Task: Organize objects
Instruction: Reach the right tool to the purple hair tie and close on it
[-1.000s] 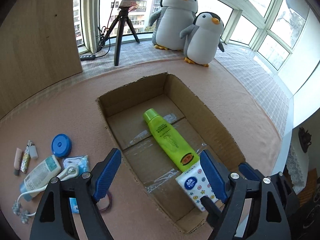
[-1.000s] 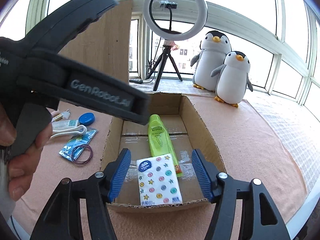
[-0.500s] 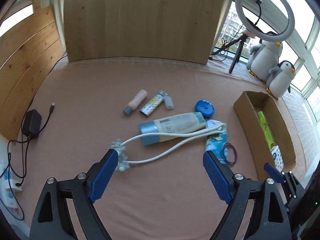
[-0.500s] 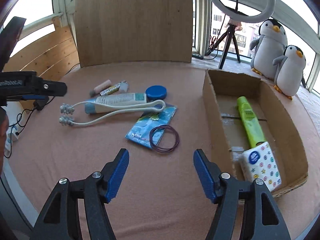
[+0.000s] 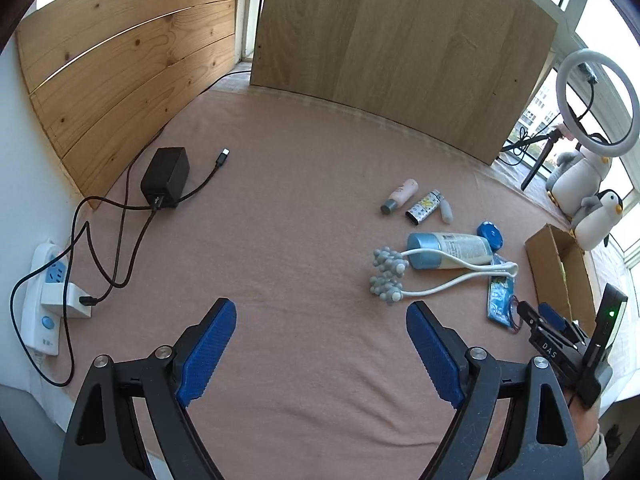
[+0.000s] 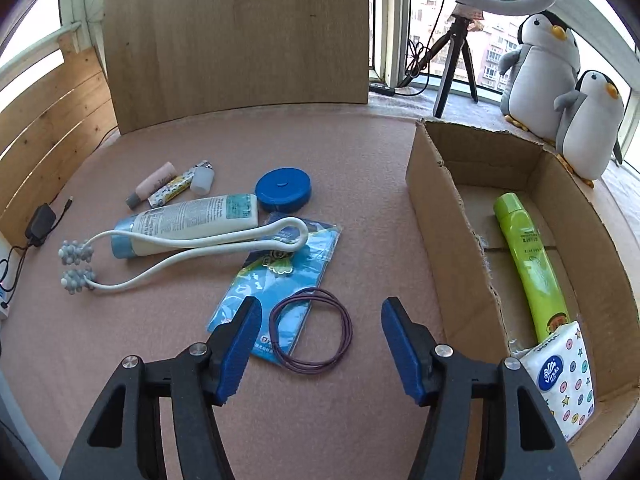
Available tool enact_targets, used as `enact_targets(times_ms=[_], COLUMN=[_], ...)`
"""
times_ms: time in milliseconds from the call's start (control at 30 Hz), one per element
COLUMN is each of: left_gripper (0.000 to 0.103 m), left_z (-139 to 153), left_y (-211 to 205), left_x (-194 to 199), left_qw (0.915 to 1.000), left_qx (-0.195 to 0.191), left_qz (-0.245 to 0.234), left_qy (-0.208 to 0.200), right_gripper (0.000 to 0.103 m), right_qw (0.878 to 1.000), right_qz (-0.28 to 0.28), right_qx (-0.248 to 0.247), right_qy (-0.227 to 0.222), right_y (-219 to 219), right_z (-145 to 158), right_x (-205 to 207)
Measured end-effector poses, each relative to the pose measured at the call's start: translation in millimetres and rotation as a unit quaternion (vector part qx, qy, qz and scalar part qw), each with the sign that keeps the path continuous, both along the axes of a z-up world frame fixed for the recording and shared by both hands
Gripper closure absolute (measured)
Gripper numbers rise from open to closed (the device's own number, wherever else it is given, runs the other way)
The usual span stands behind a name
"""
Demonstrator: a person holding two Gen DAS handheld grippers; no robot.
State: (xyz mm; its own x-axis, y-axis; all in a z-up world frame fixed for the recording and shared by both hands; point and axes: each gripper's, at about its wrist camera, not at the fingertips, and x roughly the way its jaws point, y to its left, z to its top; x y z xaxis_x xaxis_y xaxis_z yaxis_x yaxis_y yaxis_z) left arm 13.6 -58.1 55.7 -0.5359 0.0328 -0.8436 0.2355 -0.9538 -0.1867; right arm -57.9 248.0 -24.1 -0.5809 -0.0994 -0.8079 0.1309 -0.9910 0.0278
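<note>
My right gripper (image 6: 320, 312) is open just above purple hair bands (image 6: 311, 330) lying on a blue packet (image 6: 280, 272). Left of them lie a white roller massager (image 6: 180, 250), a white-and-blue tube (image 6: 188, 222), a blue round tin (image 6: 283, 189) and three small tubes (image 6: 170, 184). The cardboard box (image 6: 436, 216) on the right holds a green bottle (image 6: 530, 264) and a tissue pack (image 6: 562, 376). My left gripper (image 5: 320, 322) is open over bare pink cloth, left of the massager (image 5: 432, 270) and tube (image 5: 452, 250).
A black charger (image 5: 165, 178) with cables and a white power strip (image 5: 44, 296) lie at the left. Wooden boards (image 5: 400, 48) stand at the back. Two penguin toys (image 6: 560, 80) and a ring light tripod (image 6: 456, 56) stand behind the box.
Both grippers swung left away from the box. The left one now faces the cloth's left side with the charger; the right one came closer to the hair bands.
</note>
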Motion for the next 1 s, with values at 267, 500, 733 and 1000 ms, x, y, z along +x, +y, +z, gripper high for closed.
enact_targets(times_ms=[267,500,733,1000], left_gripper=[0.013,0.014,0.014,0.045], left_z=[-0.9,-6.4,-8.2,-83.4], left_y=[-5.2,21.2,103.3,183.3], left_x=[-6.8,-39.8,-124.6,-200.7], left_qw=[1.0,0.9994,0.9946,0.9816], left_qx=[0.0,0.023,-0.006,-0.015], left_qz=[0.004,-0.024,-0.098,-0.176], left_qy=[-0.003,0.003,0.034,-0.073], right_gripper=[0.079,0.099,0.1,0.1], right_qw=[0.999,0.999,0.999,0.998], right_qz=[-0.029,0.0,-0.001,-0.004], right_qx=[0.01,0.002,-0.023,-0.063], right_qy=[-0.032,-0.036,-0.037,-0.024], right_y=[21.5,15.6,22.2,35.0], right_z=[-17.8,-16.7,-16.8,-19.0], right_x=[-5.0,-8.4,12.6,29.0])
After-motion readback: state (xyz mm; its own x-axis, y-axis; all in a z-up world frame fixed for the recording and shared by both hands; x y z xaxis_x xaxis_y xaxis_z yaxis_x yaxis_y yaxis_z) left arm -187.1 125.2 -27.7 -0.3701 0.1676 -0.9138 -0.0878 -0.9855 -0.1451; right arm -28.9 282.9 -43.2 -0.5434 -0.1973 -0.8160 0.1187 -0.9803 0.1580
